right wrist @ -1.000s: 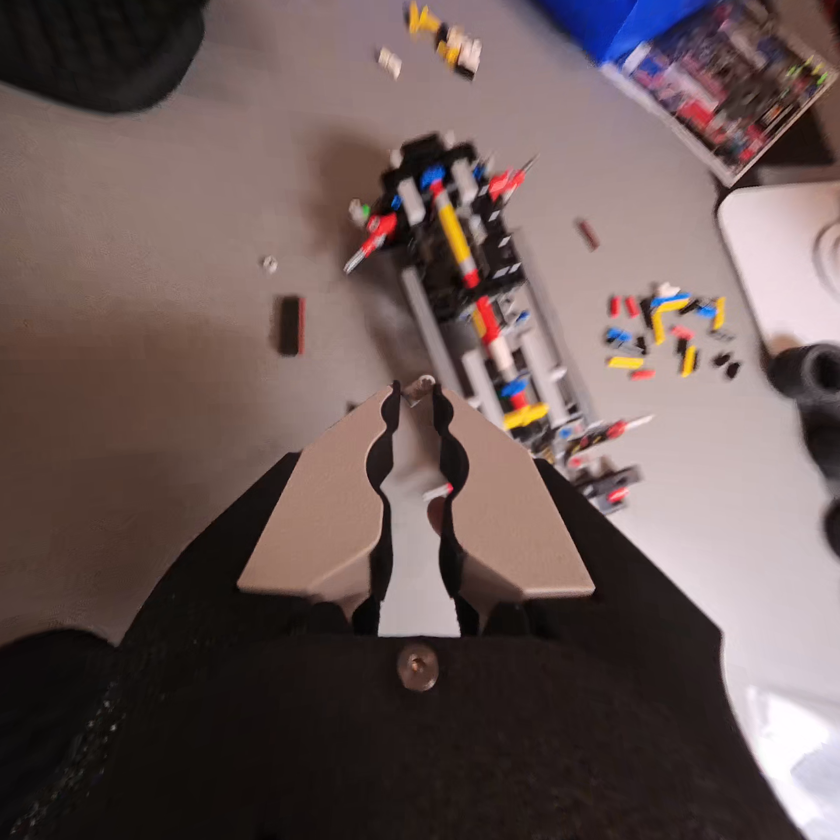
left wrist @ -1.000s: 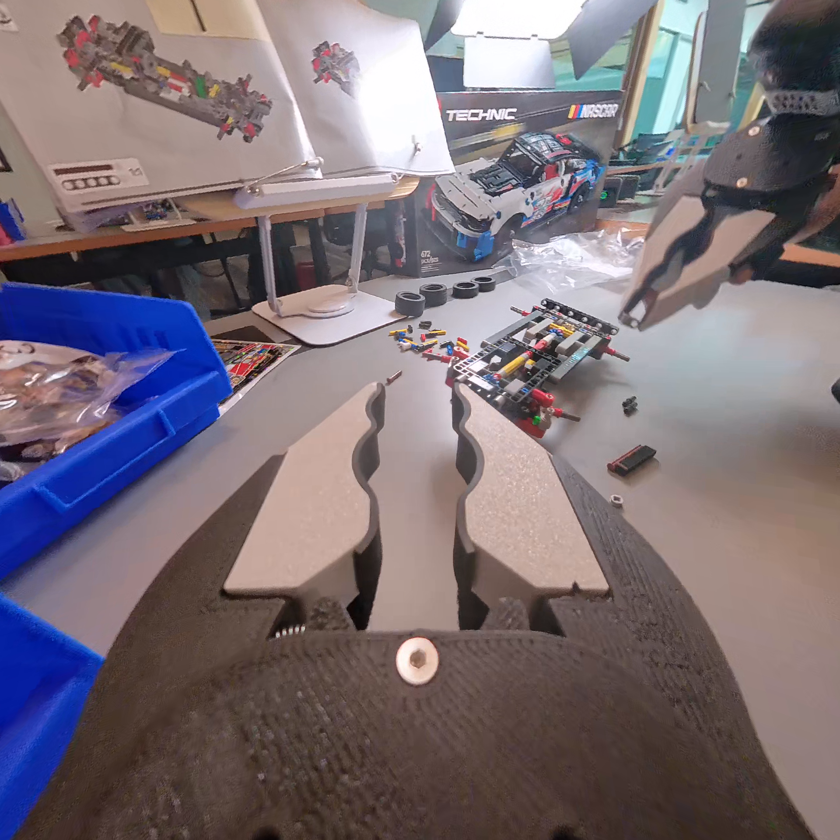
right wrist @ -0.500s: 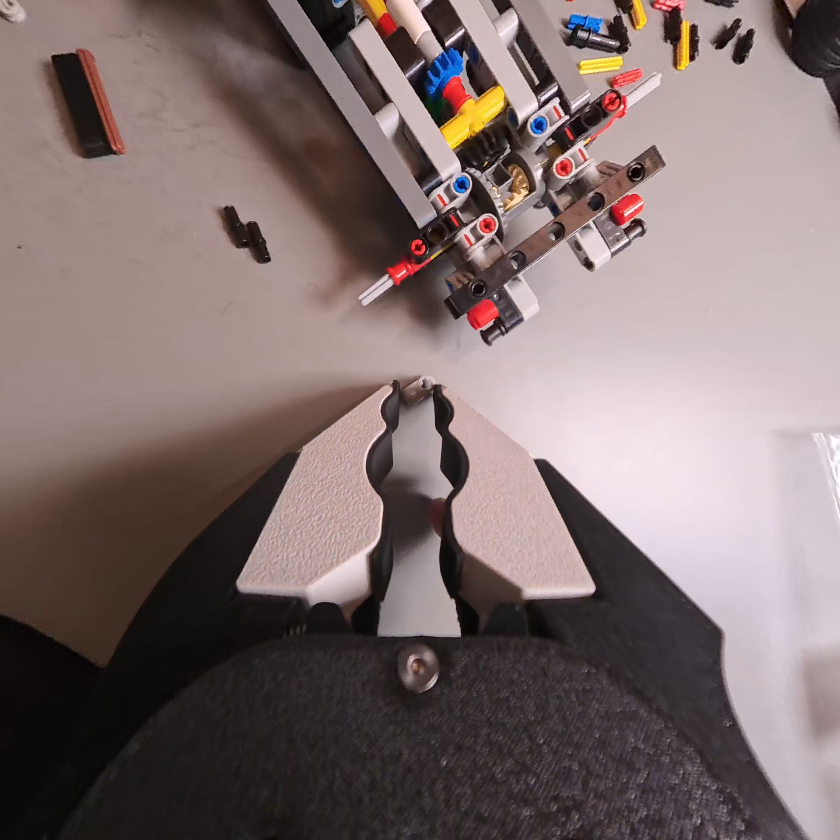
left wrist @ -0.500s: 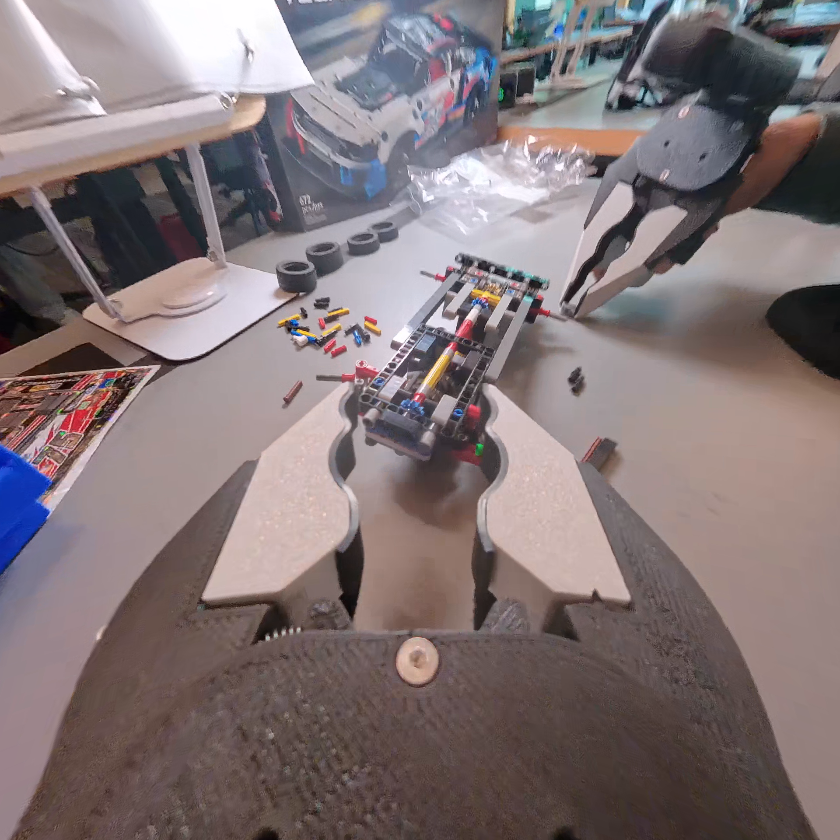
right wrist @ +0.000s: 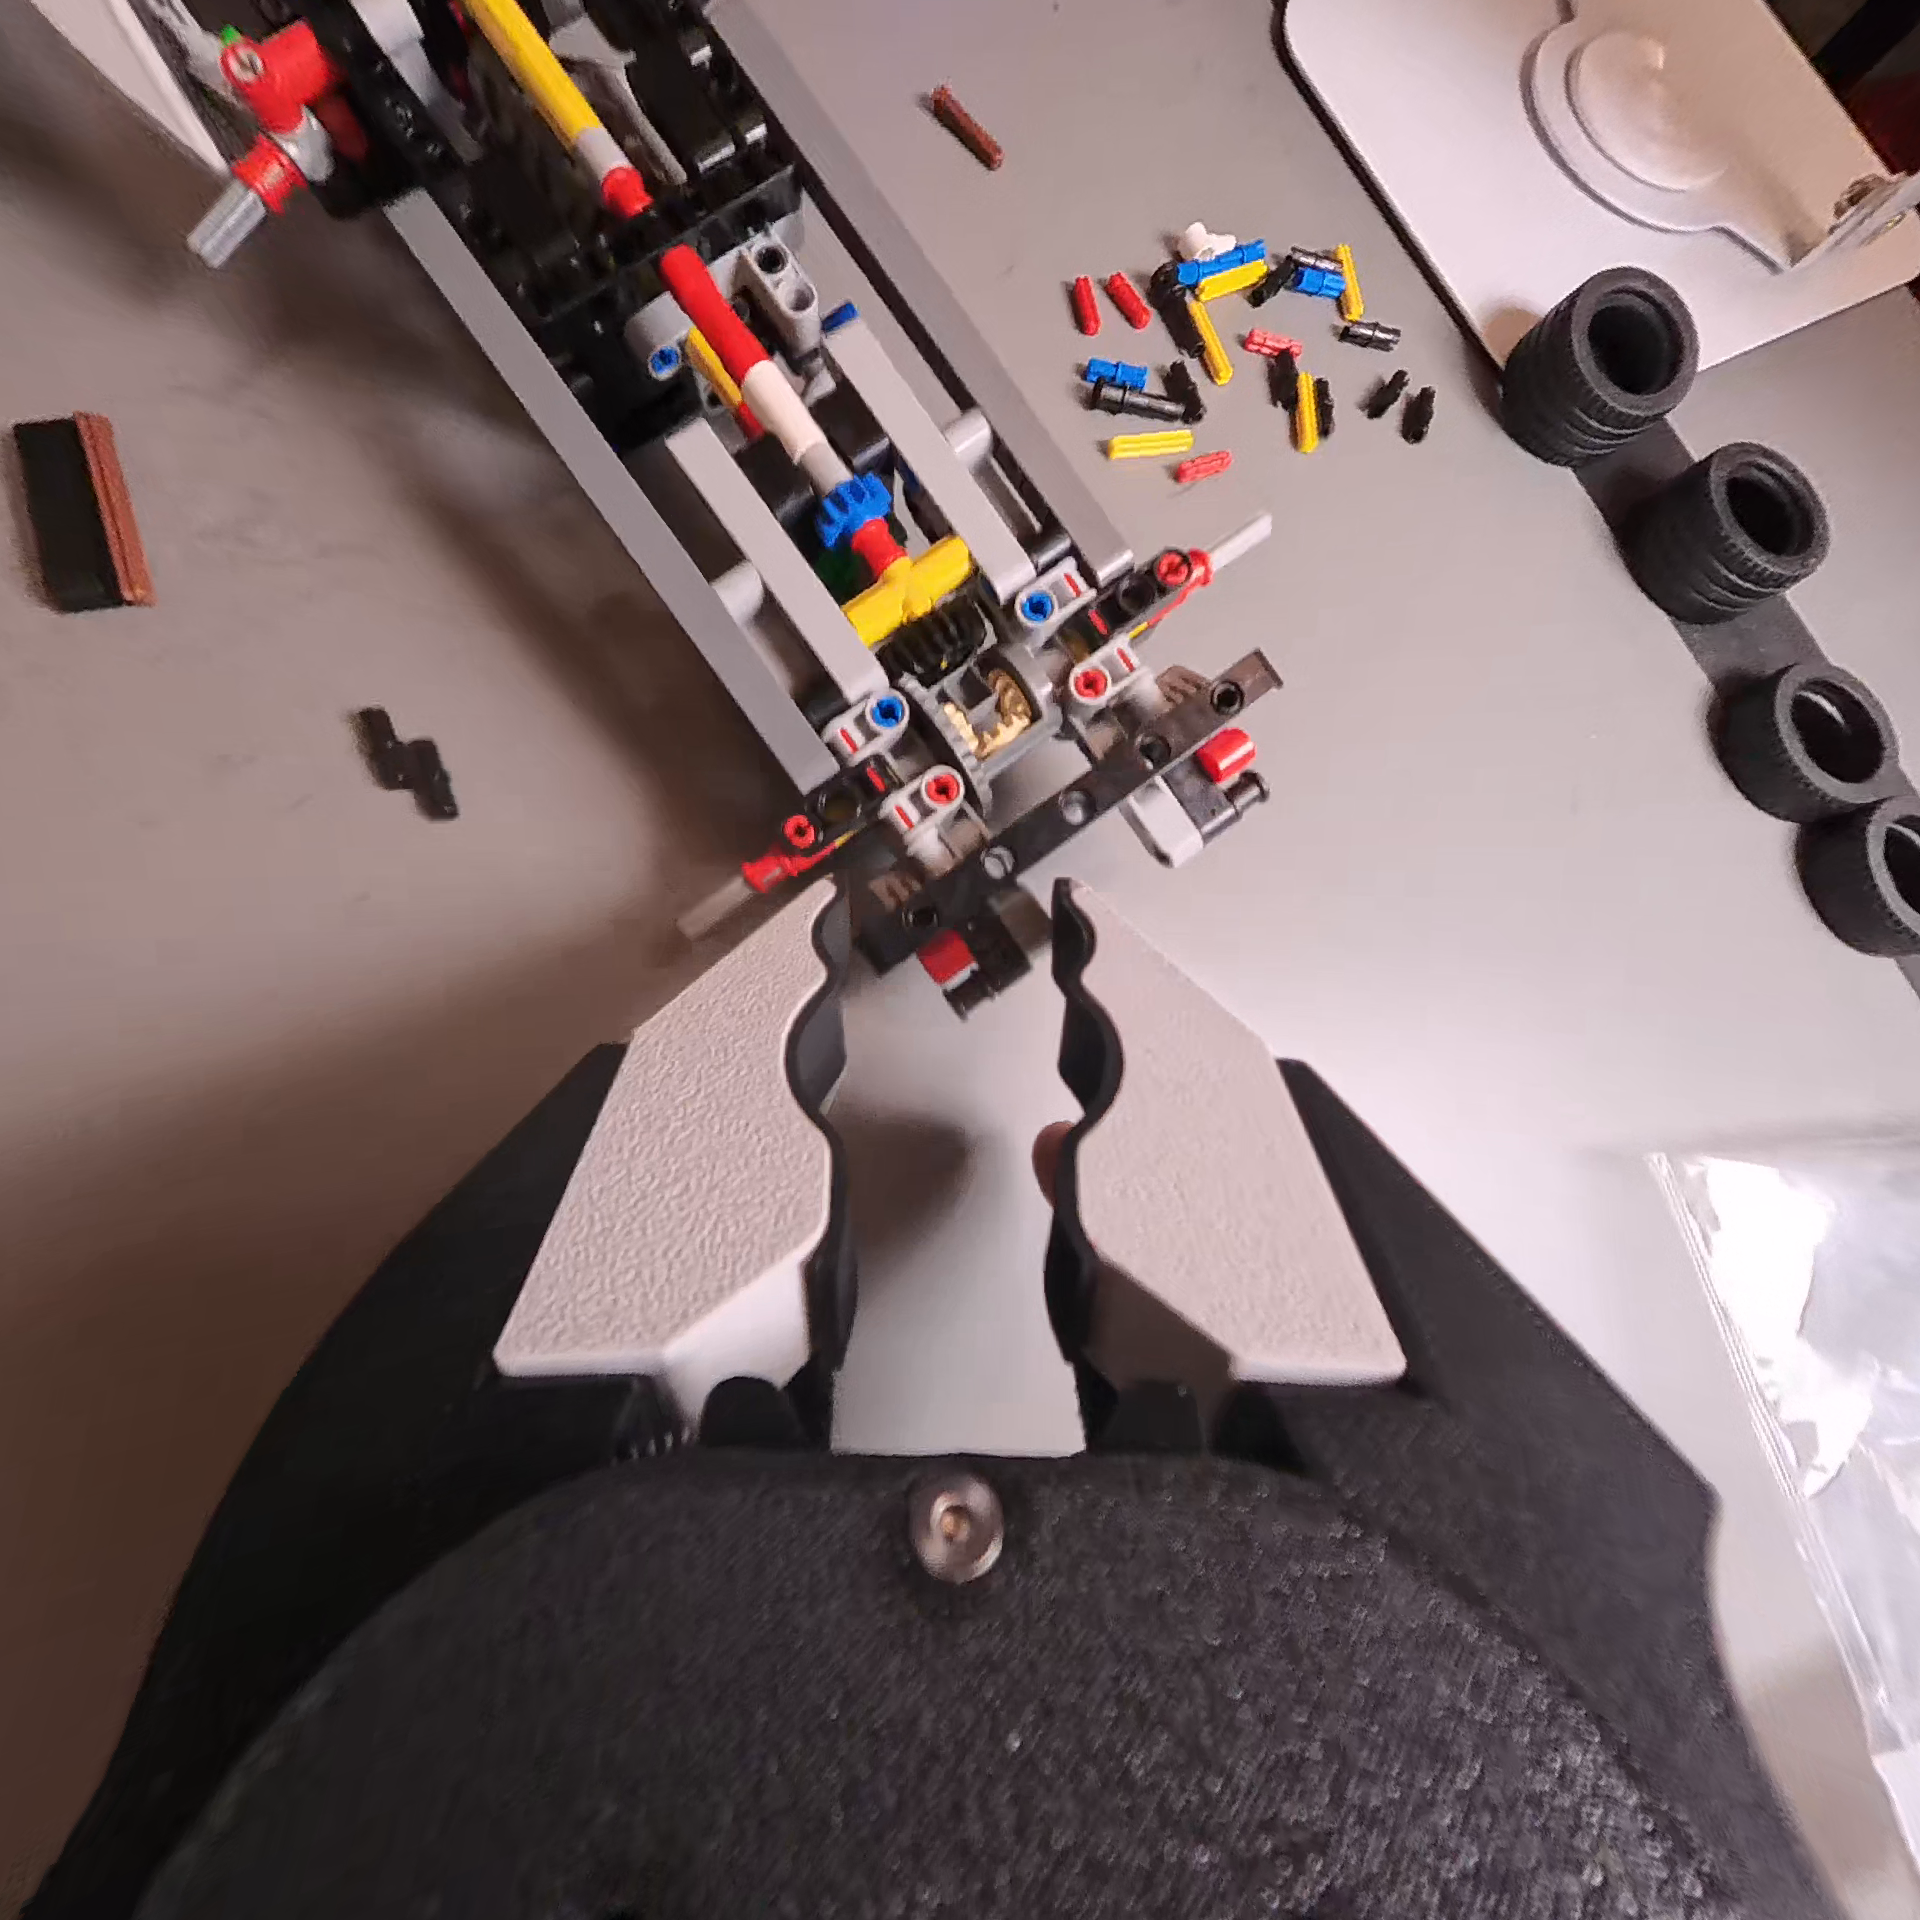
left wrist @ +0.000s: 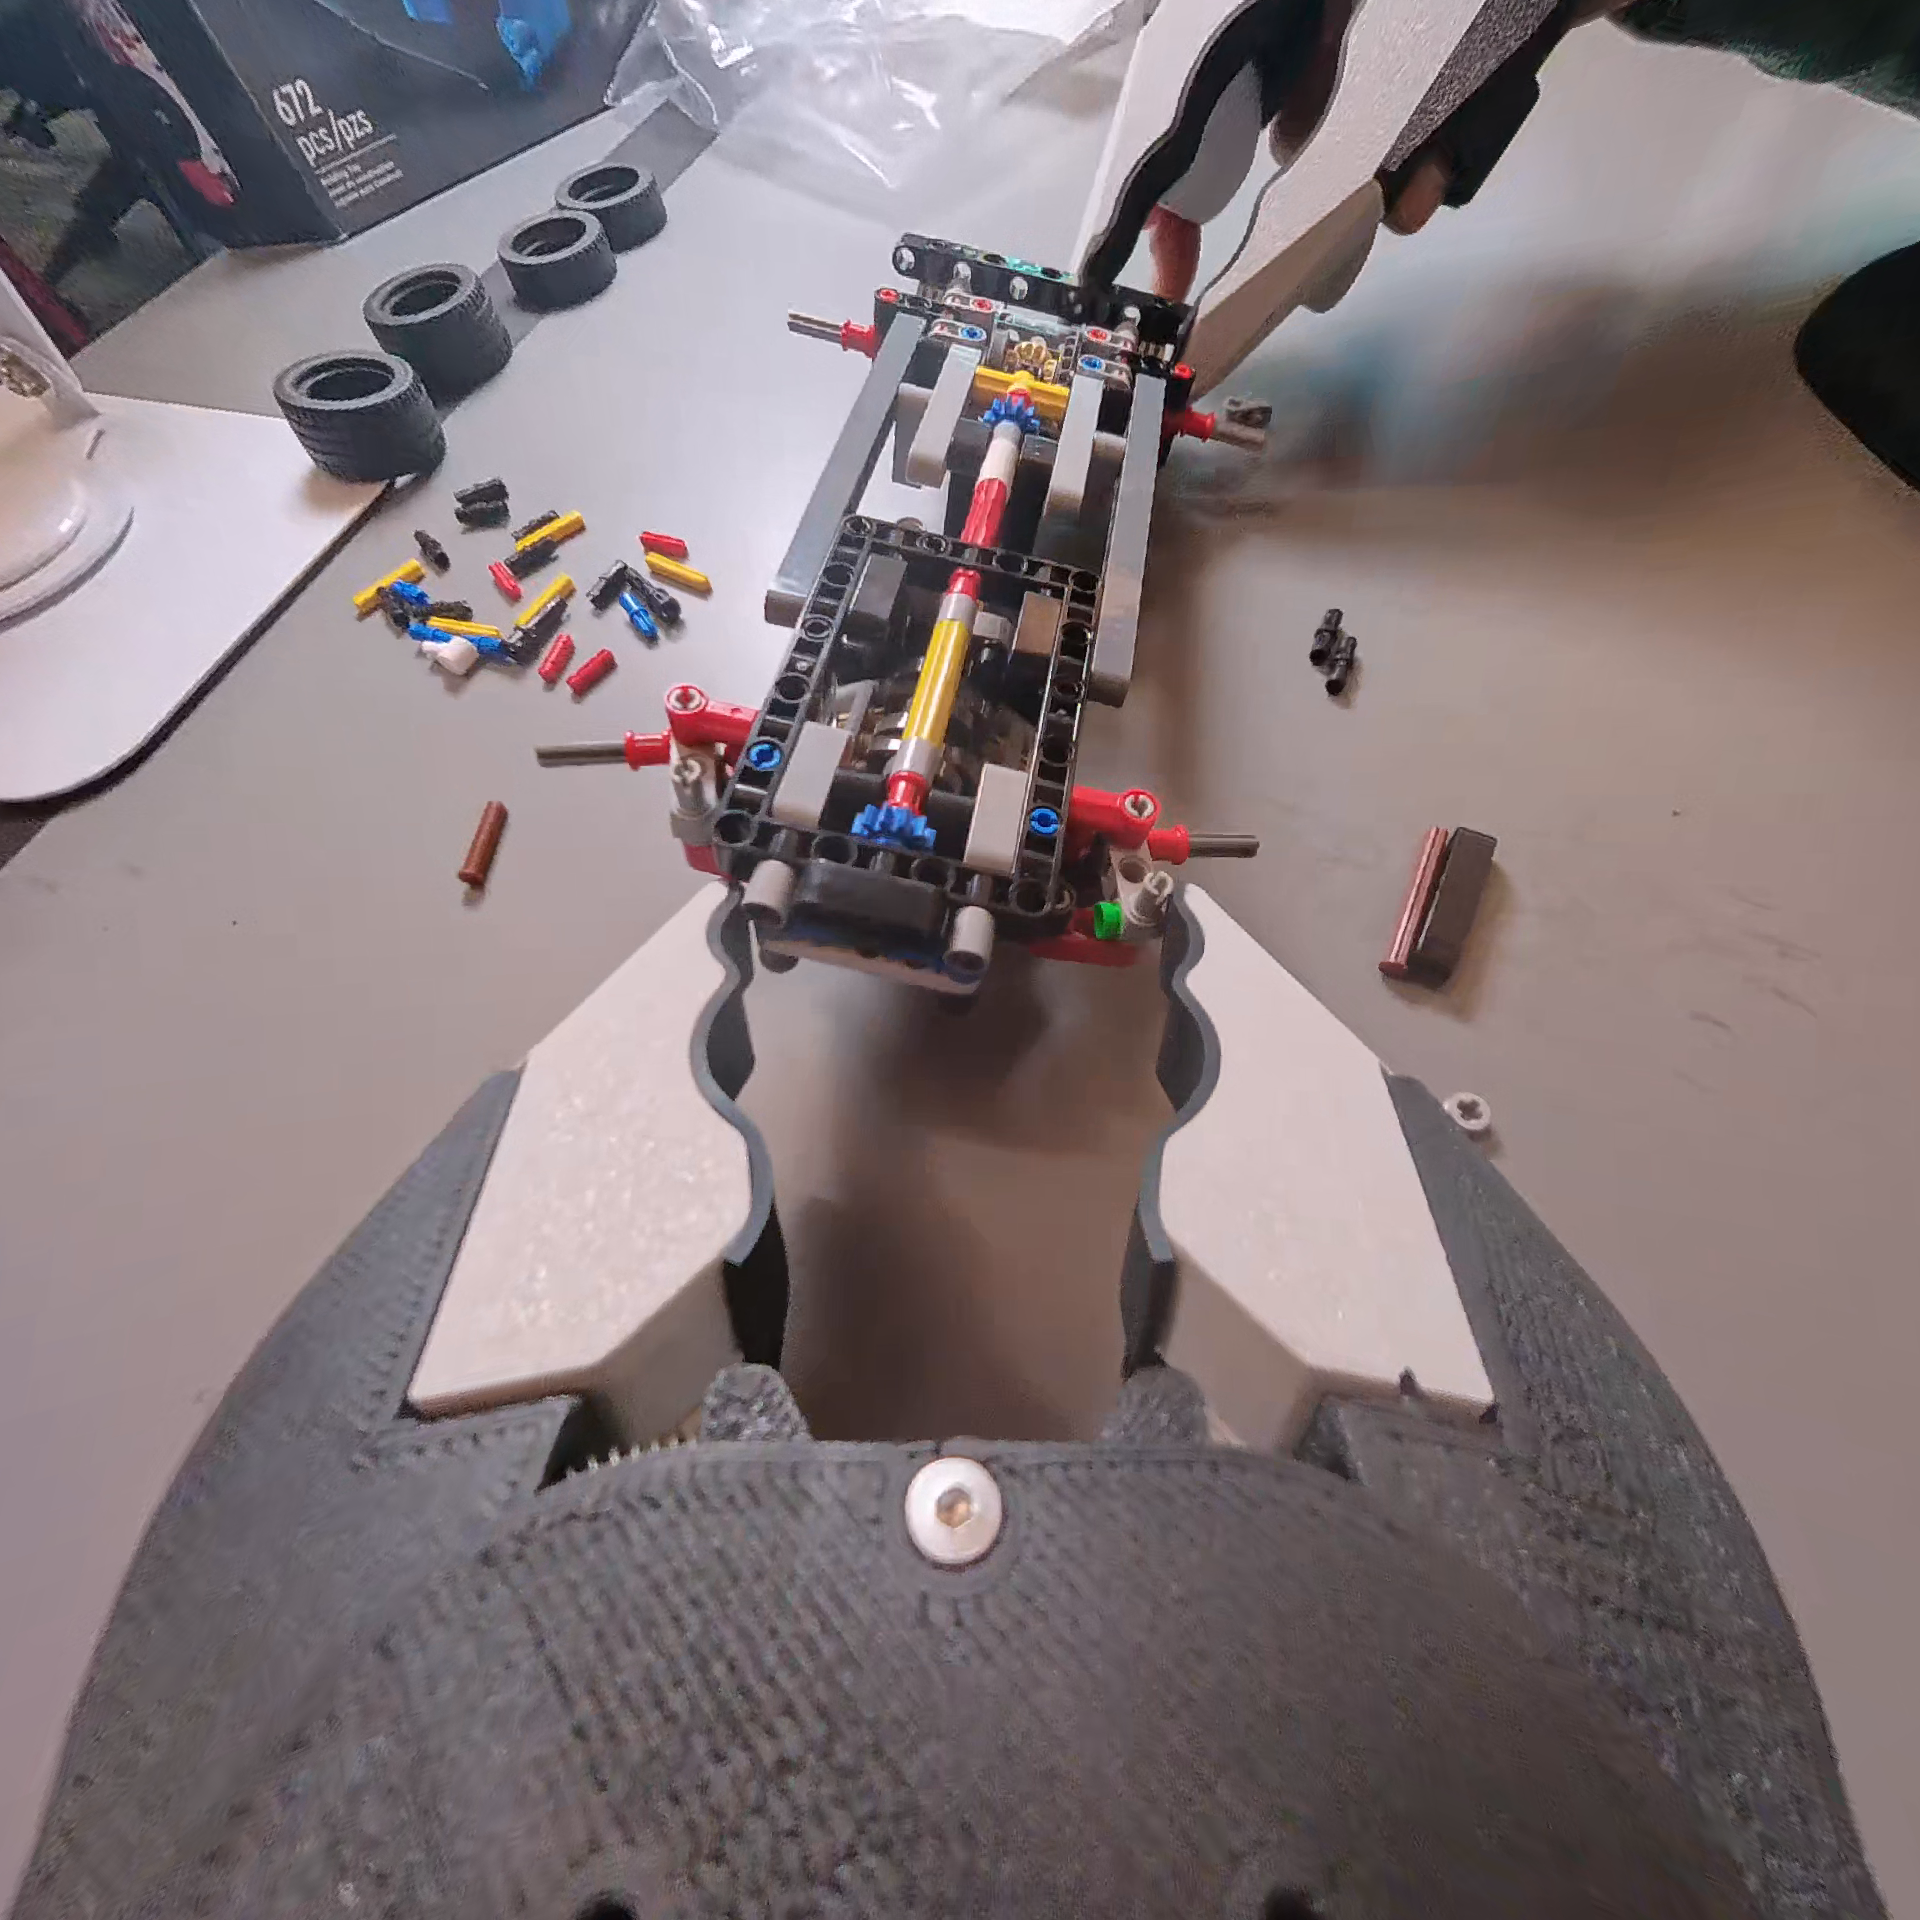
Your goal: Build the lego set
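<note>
Chassis [left wrist: 935, 665] of the lego set lies flat on the grey surface [left wrist: 1558, 727], long axis running straight away from the left hand-held gripper [left wrist: 951, 914] toward the right hand-held gripper [right wrist: 940, 899] at its far end. Left hand-held gripper: jaws spread wide, nothing held; its fingertips sit either side of the chassis's near end, just beside it, contact not certain. Right hand-held gripper: jaws partly open, holding nothing I can make out, tips straddling the black cross beam [right wrist: 1091, 800] at the chassis's far end; whether they touch cannot be told. Each gripper is nearest its own end, so the judged next move is a closing pinch across the width at the near end to steady the chassis while the far end is worked. To one side of the chassis, near: a brown pin [left wrist: 483, 842], then a scatter of small coloured pins [left wrist: 520, 603], then four black tyres [left wrist: 416, 353] by a white stand base [left wrist: 125, 582]. On the other side: a brown-and-black brick [left wrist: 1439, 904], a small black connector [left wrist: 1333, 649], otherwise open room. Beyond the chassis's far end: clear plastic bag [left wrist: 883, 94] and the set's box [left wrist: 343, 114]. Protruding axles at the chassis's corners could snag a jaw.
</note>
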A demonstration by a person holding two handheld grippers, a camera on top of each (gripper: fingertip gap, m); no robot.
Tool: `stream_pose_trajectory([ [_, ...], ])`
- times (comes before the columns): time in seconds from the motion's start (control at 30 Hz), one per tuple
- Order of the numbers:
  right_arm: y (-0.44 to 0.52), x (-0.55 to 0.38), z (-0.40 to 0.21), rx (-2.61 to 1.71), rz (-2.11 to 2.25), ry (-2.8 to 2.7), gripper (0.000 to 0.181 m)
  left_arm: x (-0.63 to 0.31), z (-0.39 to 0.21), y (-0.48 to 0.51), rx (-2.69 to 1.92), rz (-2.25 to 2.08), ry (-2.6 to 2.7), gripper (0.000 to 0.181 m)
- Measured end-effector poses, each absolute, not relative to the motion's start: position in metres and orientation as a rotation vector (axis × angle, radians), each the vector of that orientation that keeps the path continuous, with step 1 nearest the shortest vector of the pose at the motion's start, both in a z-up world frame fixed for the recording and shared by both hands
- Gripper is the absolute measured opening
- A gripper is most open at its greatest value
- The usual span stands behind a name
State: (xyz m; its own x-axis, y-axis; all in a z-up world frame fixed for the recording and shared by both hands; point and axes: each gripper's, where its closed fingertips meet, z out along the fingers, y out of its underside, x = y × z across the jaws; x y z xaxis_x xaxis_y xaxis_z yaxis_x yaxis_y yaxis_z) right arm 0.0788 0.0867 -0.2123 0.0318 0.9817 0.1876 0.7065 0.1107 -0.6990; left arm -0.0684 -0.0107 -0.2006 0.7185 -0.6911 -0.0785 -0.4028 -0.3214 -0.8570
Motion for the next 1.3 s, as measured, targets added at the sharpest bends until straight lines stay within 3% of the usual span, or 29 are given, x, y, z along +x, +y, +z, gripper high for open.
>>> stream_pose_trajectory([
  [0.03, 0.088, 0.076, -0.211, -1.658, 0.554, -1.722, 0.032, -0.068, -0.201, -0.008, -1.959, -0.383, 0.835, 0.078],
  [0.57, 0.123, 0.072, -0.206, -1.733, 0.533, -1.572, 0.031, -0.086, -0.184, 0.028, -1.922, -0.37, 0.733, 0.073],
  [0.77, 0.099, 0.083, -0.135, -1.622, 0.68, -1.376, 0.033, -0.096, -0.131, -0.01, -1.775, -0.442, 0.603, 0.06],
  [0.9, 0.032, 0.07, -0.097, -1.455, 0.962, -1.288, 0.03, -0.066, -0.146, -0.052, -1.776, -0.487, 0.781, 0.042],
  [1.13, -0.05, 0.041, -0.17, -1.304, 0.95, -1.586, 0.027, -0.014, -0.208, -0.087, -1.908, -0.5, 1.104, 0.03],
  [1.3, -0.061, 0.039, -0.185, -1.267, 0.896, -1.675, 0.023, -0.001, -0.229, -0.083, -1.939, -0.364, 1.206, 0.021],
])
